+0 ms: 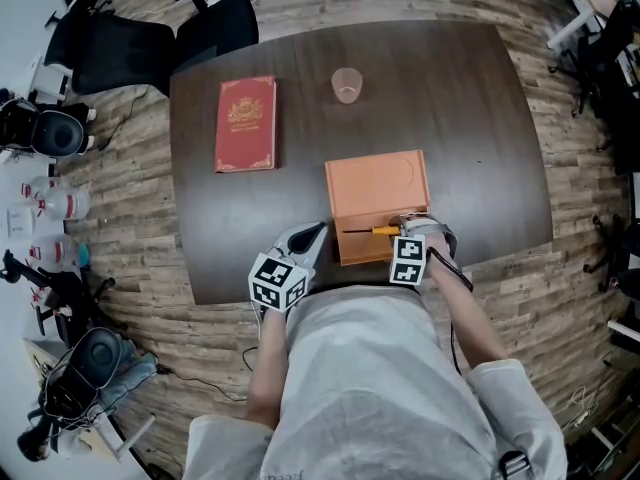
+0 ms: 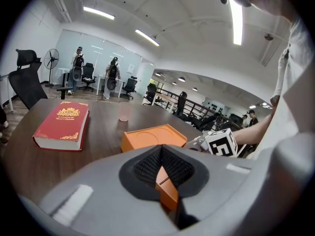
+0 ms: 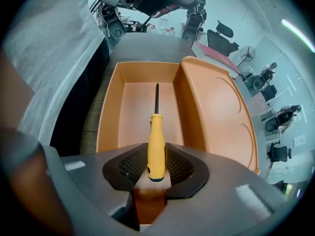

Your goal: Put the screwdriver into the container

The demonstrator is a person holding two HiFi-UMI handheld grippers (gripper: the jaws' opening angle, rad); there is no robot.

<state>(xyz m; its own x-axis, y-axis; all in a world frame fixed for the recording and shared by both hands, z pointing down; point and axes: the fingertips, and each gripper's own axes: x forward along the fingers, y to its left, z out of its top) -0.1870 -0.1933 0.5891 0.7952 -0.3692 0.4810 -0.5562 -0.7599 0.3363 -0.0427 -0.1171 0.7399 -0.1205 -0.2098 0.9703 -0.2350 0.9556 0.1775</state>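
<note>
Right now the right gripper [image 3: 156, 165] is clamped narrow on the yellow handle of the screwdriver [image 3: 156, 140], shaft pointing along the open tray of the orange container [image 3: 216, 112], just above its floor. Left gripper [image 2: 165, 175] is pinched nearly closed on an orange edge at the tray's left end. Container sits at the near edge of the table [image 1: 470, 118], mid-width. Red book [image 1: 246, 123] is toward the far left corner, clear cup [image 1: 346, 85] near the far edge.

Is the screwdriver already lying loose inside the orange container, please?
No, the right gripper clamps the screwdriver by its yellow handle, shaft over the open container.
</note>
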